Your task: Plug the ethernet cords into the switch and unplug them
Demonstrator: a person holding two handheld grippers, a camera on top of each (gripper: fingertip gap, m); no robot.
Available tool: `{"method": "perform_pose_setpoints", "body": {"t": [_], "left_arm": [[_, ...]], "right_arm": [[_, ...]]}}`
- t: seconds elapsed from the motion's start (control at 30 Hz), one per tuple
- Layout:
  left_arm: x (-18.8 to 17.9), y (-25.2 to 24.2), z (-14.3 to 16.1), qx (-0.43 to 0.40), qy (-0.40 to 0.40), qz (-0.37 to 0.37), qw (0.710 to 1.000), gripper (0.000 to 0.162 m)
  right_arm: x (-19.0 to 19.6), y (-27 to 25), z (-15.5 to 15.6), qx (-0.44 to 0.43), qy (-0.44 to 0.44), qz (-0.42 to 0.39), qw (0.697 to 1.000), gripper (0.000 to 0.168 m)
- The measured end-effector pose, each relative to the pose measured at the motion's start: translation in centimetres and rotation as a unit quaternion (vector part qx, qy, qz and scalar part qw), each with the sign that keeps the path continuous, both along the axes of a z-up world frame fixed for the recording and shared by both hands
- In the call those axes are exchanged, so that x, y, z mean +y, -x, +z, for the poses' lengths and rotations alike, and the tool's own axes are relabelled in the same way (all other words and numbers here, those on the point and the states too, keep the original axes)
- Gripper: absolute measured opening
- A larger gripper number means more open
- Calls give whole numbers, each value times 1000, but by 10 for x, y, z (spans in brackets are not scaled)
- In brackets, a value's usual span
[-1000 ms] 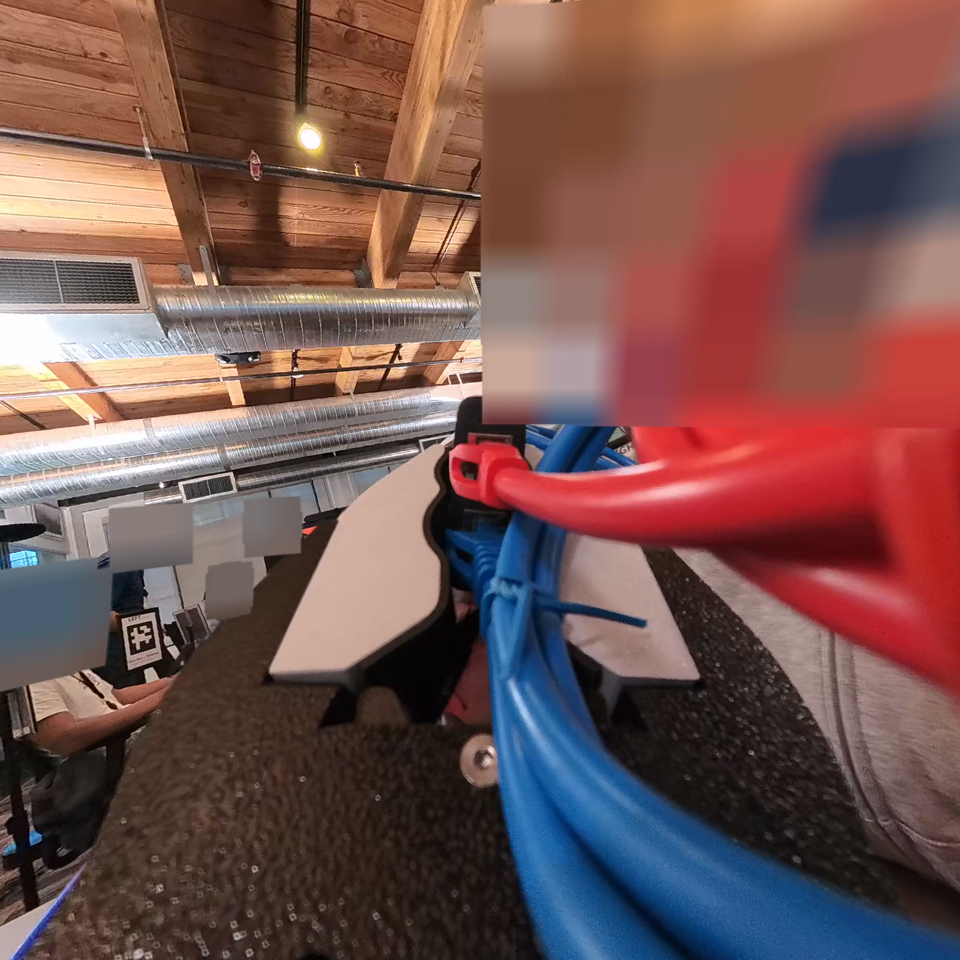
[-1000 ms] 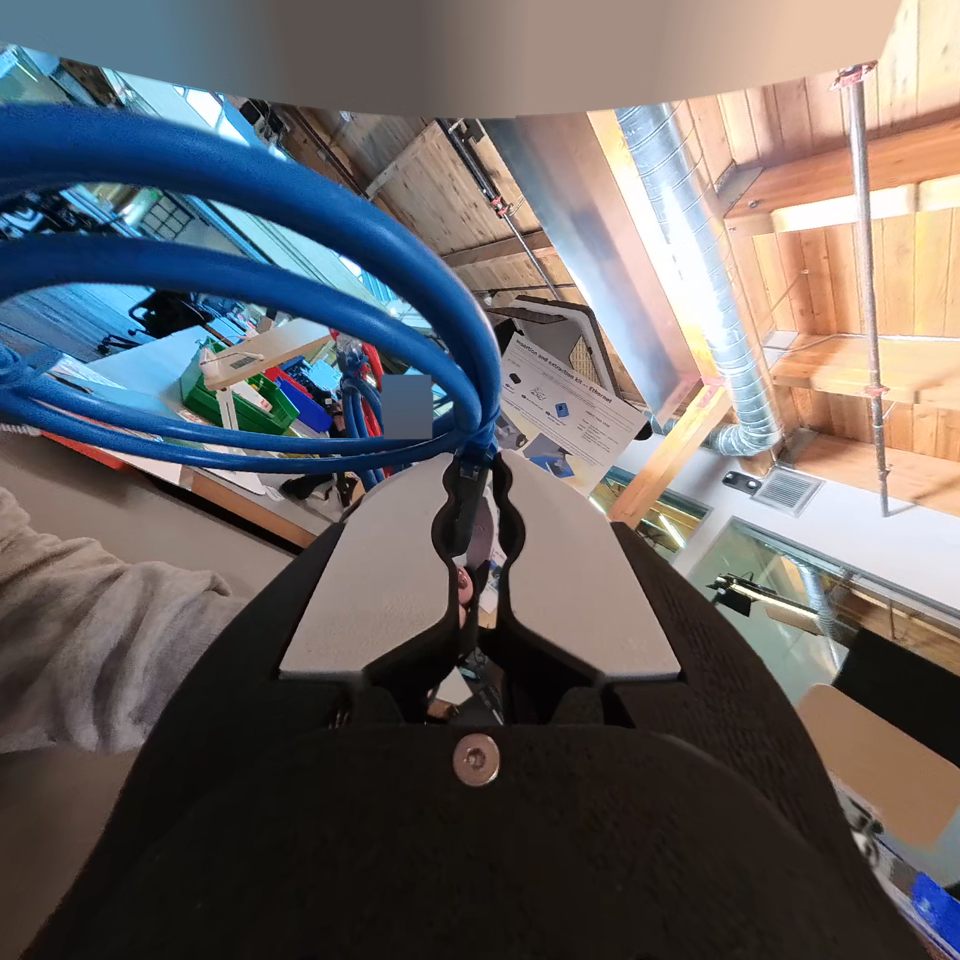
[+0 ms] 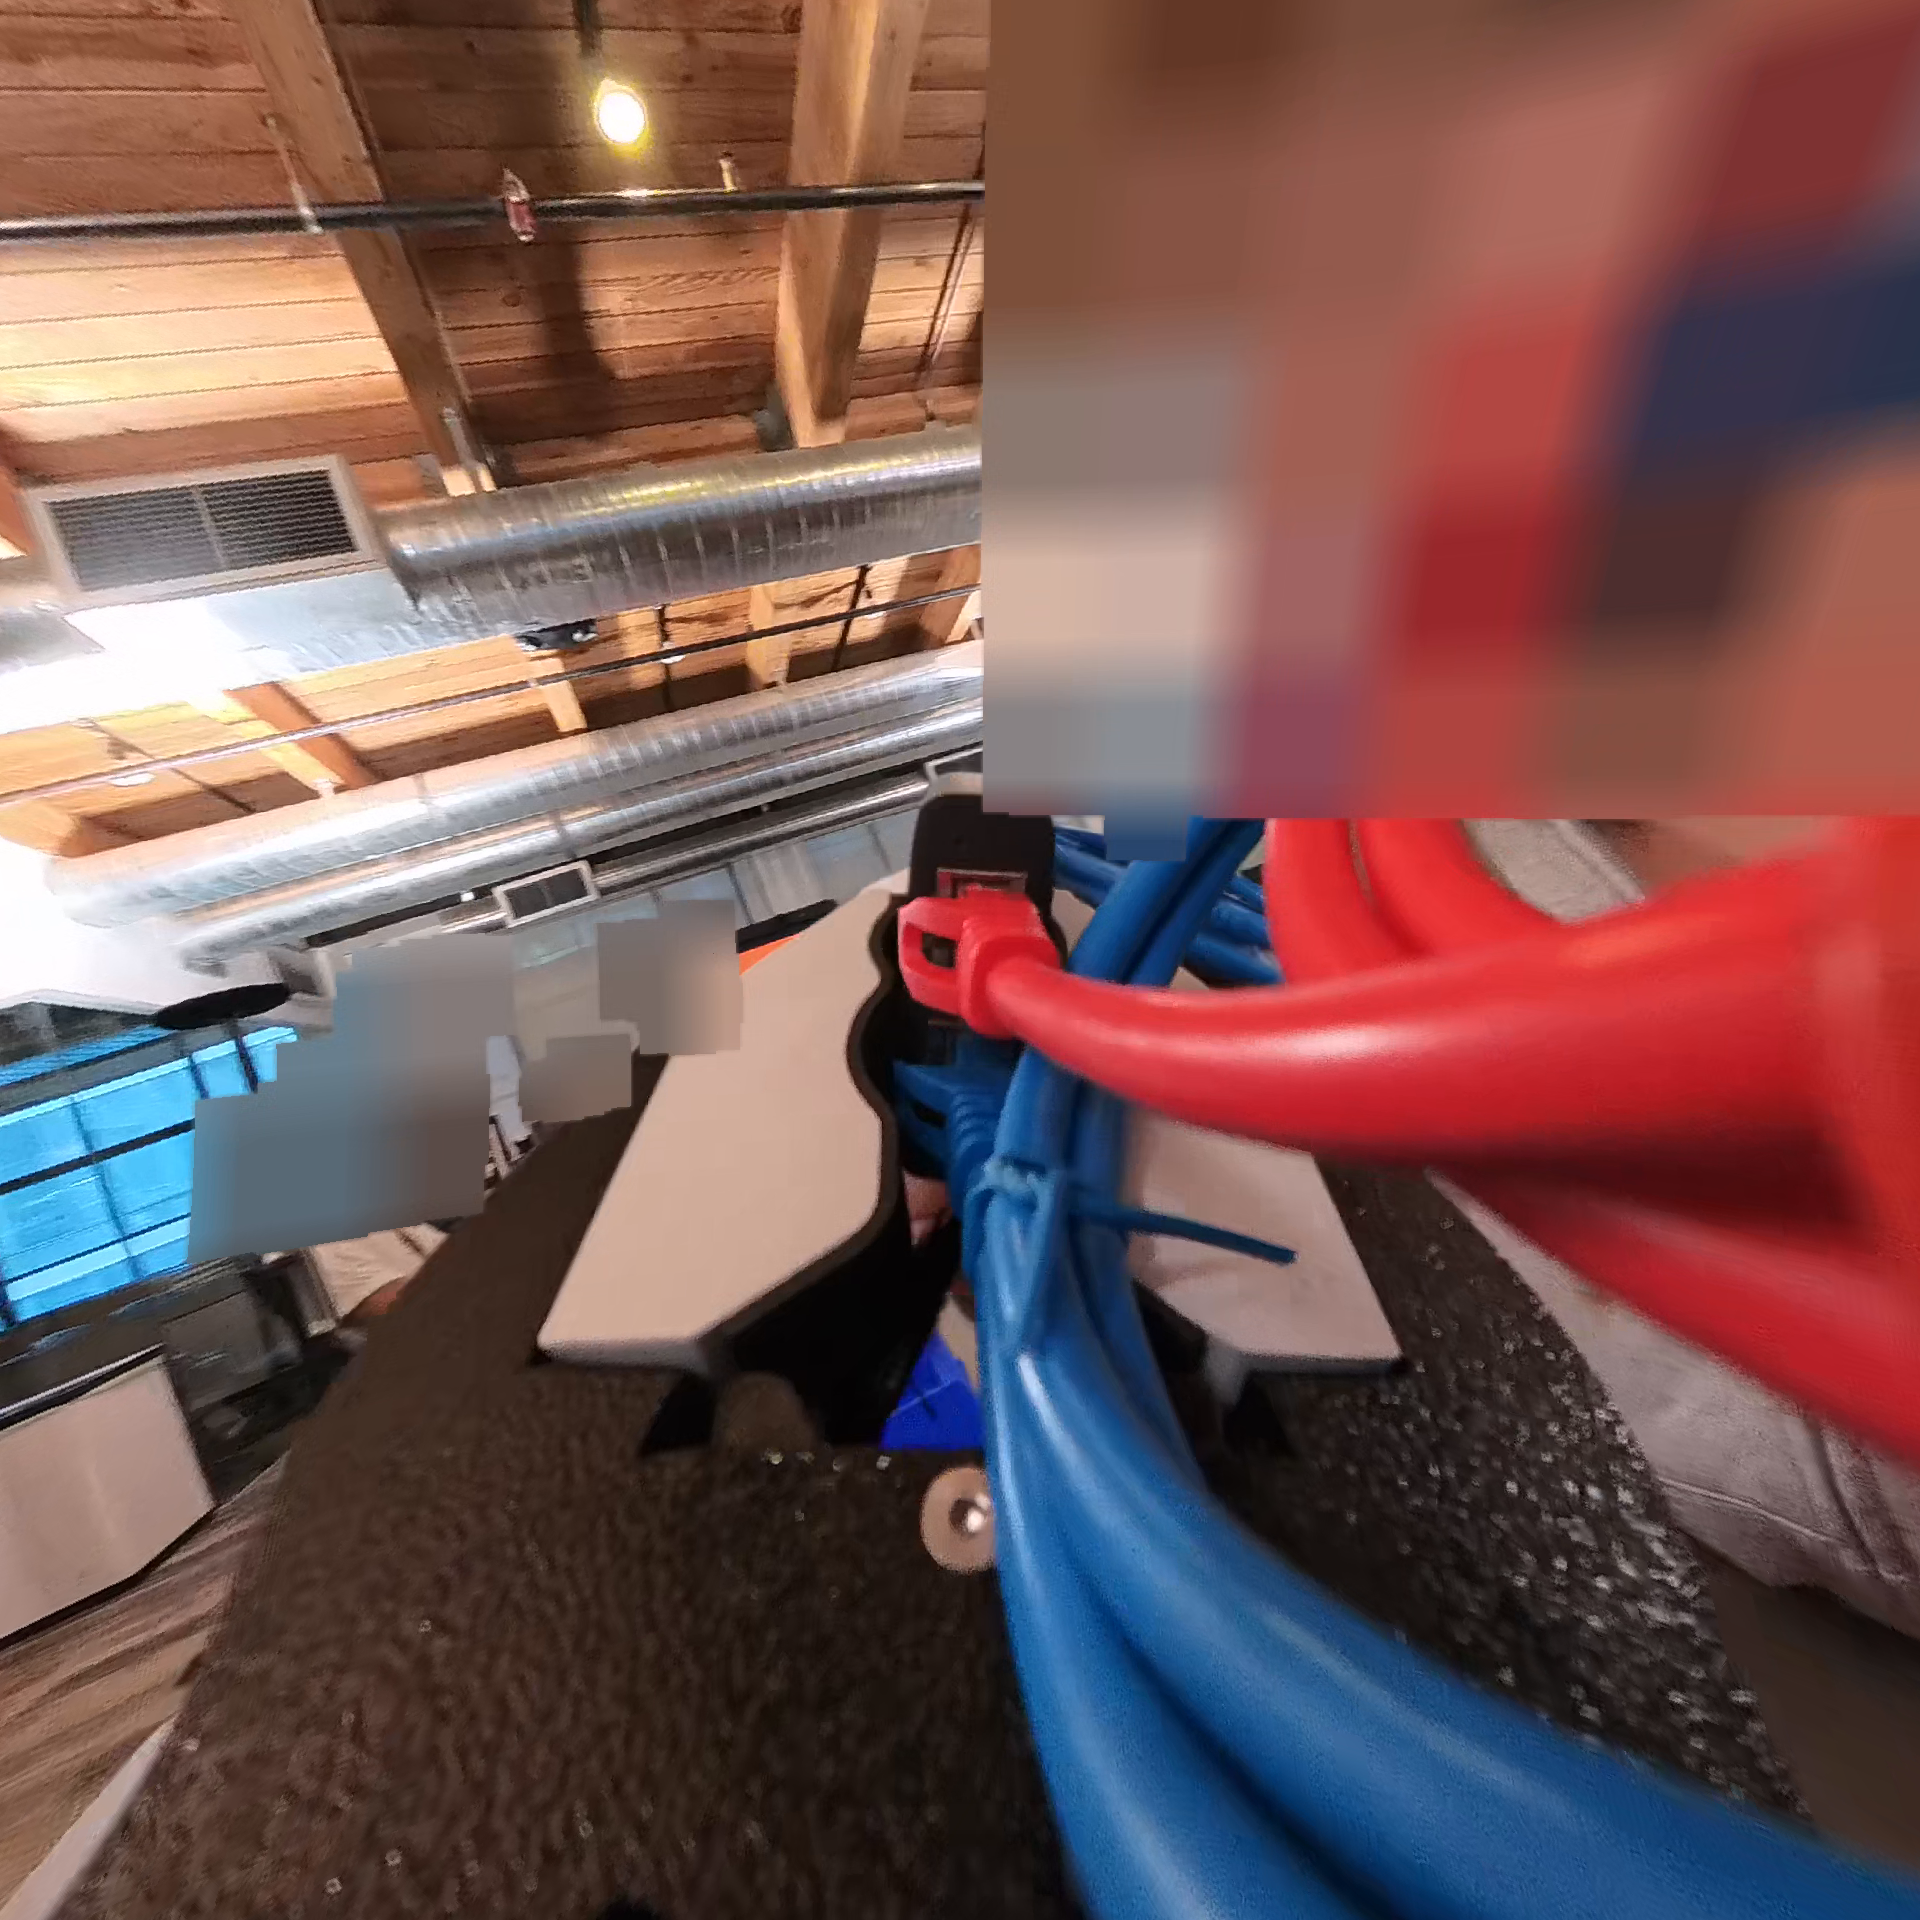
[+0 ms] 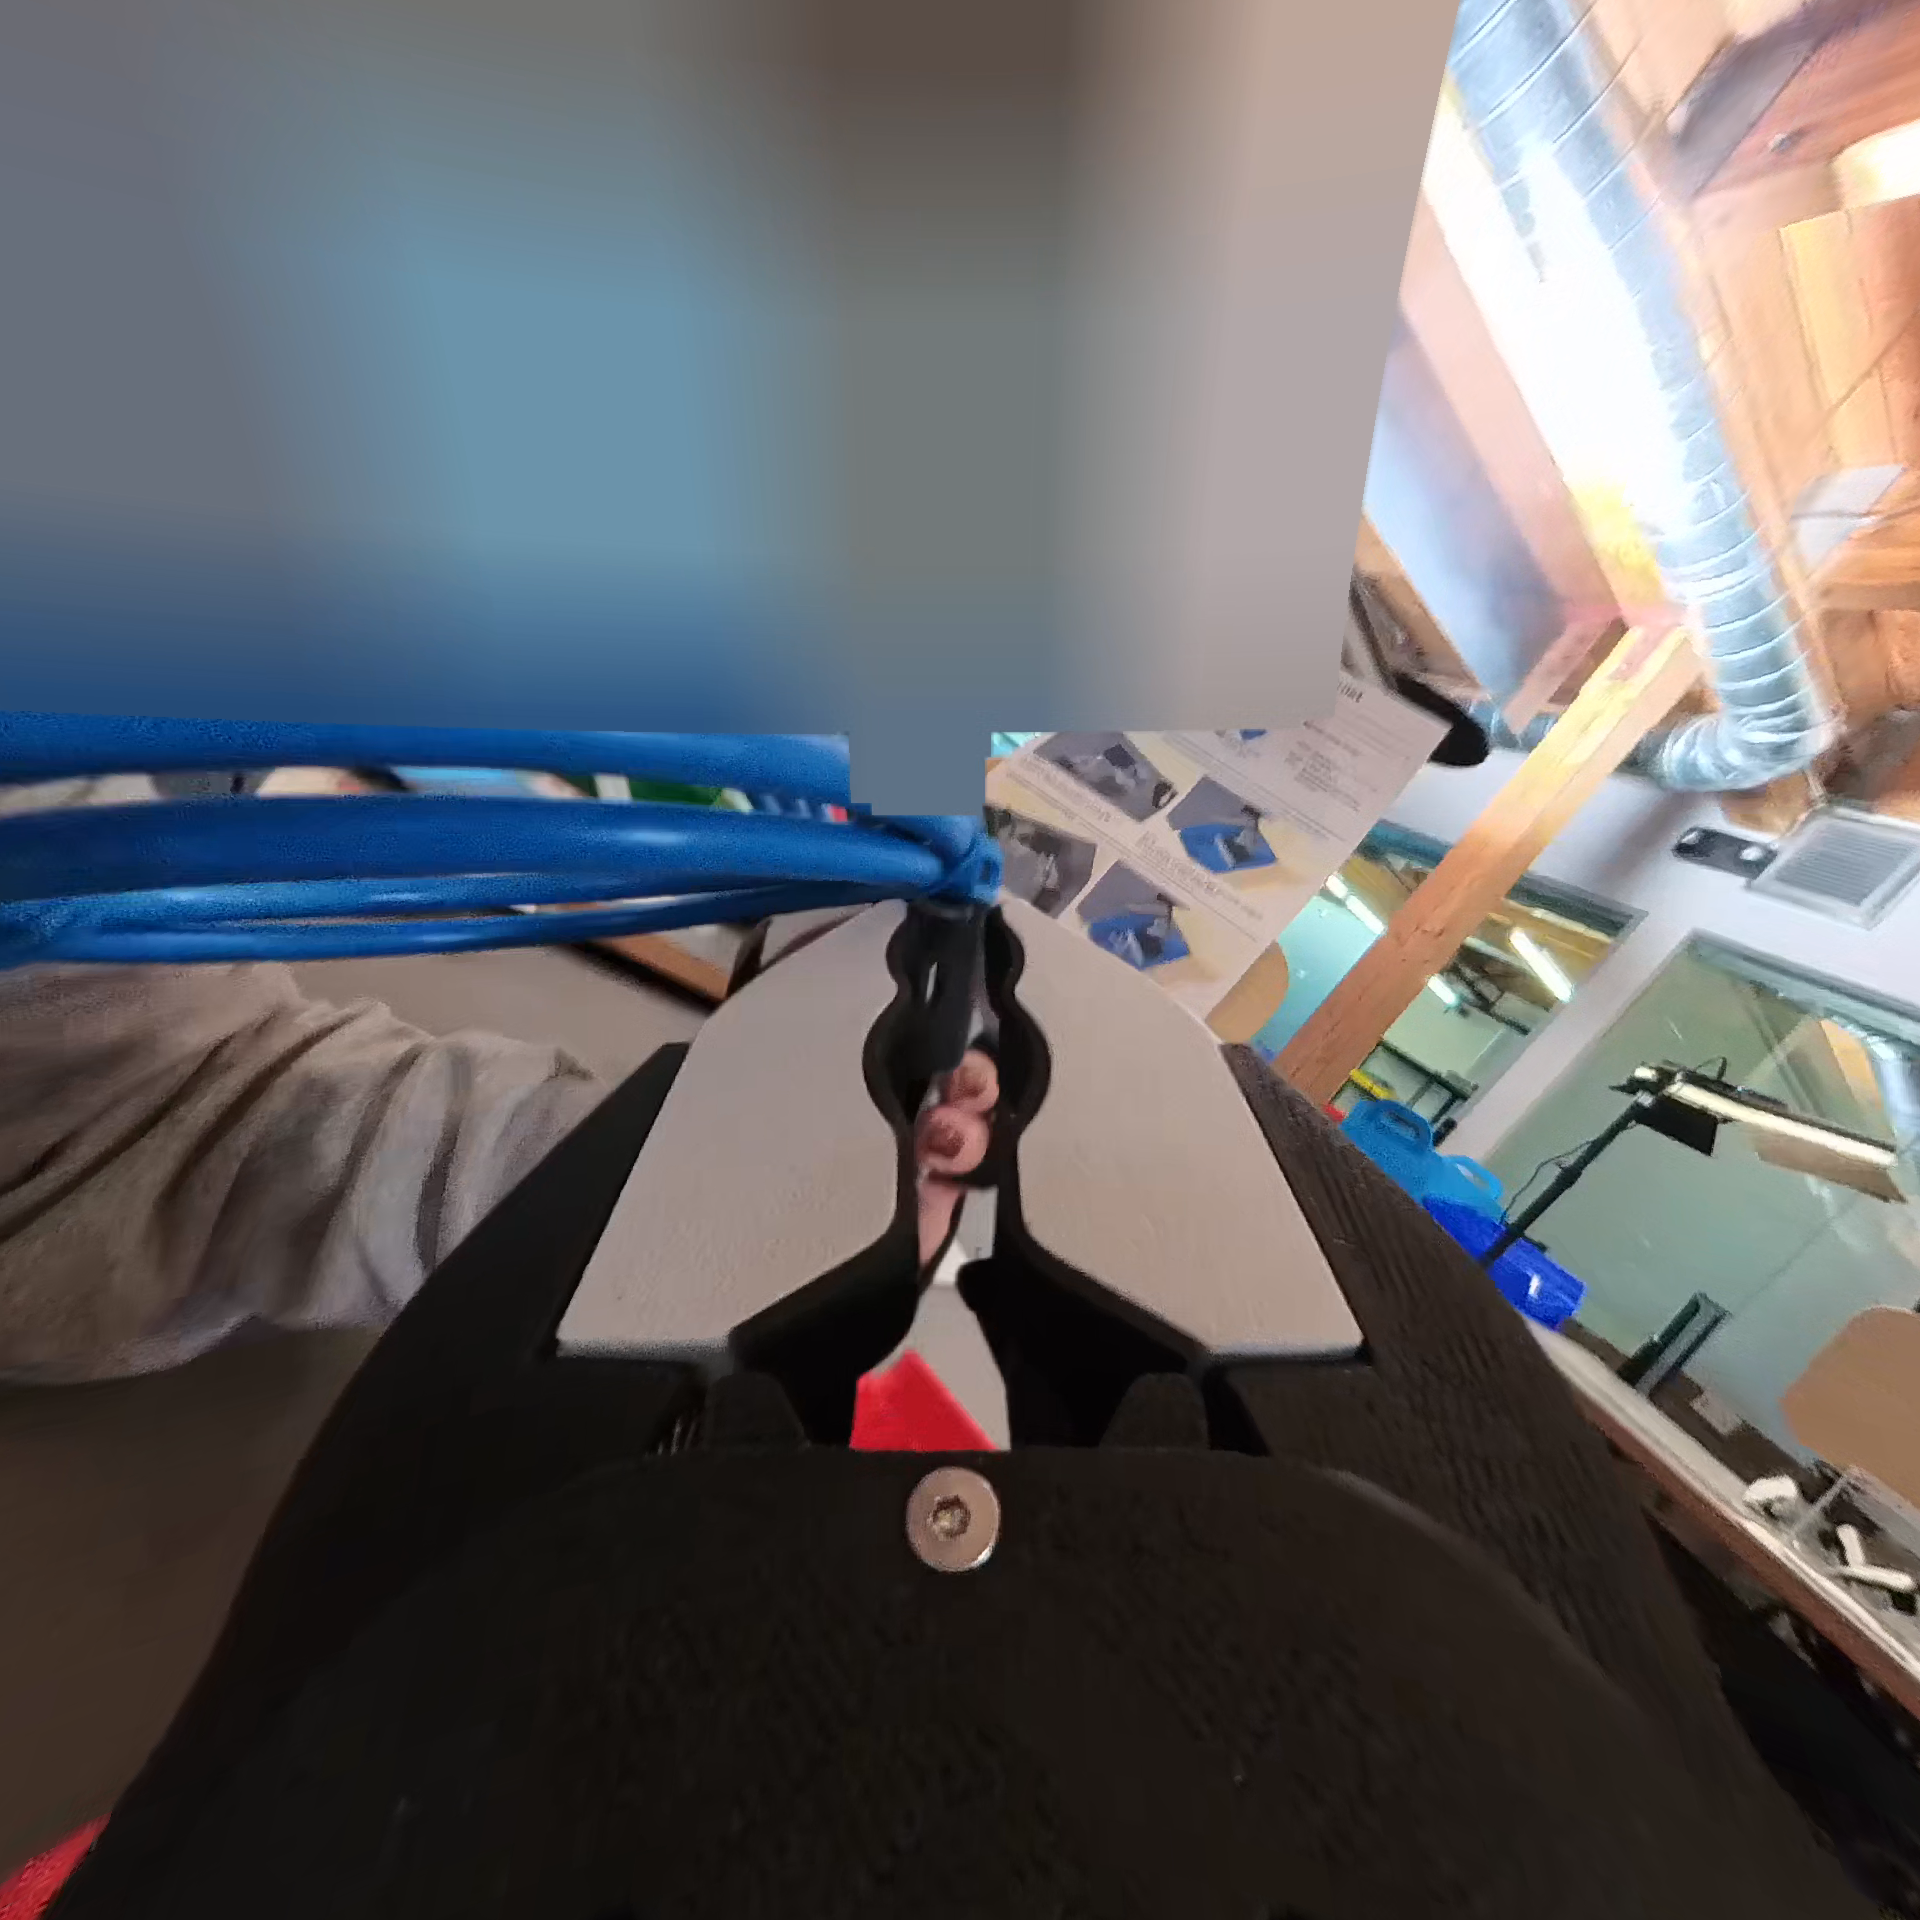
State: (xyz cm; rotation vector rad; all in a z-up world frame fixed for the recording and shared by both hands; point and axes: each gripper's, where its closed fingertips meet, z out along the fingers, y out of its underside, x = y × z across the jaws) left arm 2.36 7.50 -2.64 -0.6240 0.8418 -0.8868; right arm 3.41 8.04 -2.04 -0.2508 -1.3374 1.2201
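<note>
Both claws point up at the ceiling: left claw [image 3: 982, 1023] clamps a black block with red plug [image 3: 961, 961] seated, blue cable coil [image 3: 1049, 1299] draped across; right claw [image 4: 954, 961] pinches shut on a black piece under that coil [image 4: 468, 862], hanging level

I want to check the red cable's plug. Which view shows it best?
The left wrist view: the red plug sits in plain sight at the tip of the left gripper, seated in a black block, with its red cable running off right. The right wrist view shows only red scraps behind its fingers, no plug.
</note>
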Motion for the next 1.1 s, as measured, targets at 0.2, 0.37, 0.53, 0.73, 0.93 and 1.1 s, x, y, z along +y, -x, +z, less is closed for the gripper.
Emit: {"method": "perform_pose_setpoints", "body": {"t": [0.2,0.37,0.53,0.73,0.93,1.1], "left_arm": [[21,36,3,17,8,165,986,21],[28,64,9,44,-2,312,949,20],[29,79,17,31,7,361,932,20],[22,88,22,46,1,398,916,21],[16,93,24,76,0,430,899,21],[15,103,20,104,-12,469,877,21]], "right_arm": [[76,11,-23,-84,-24,-167,982,44],[150,-25,-7,-61,8,-323,944,37],[168,-46,-32,-165,57,-332,927,33],[200,-30,-144,-427,88,-380,816,45],[211,-29,-227,-622,68,-401,670,45],[203,-42,-232,-624,47,-460,630,34]]}}
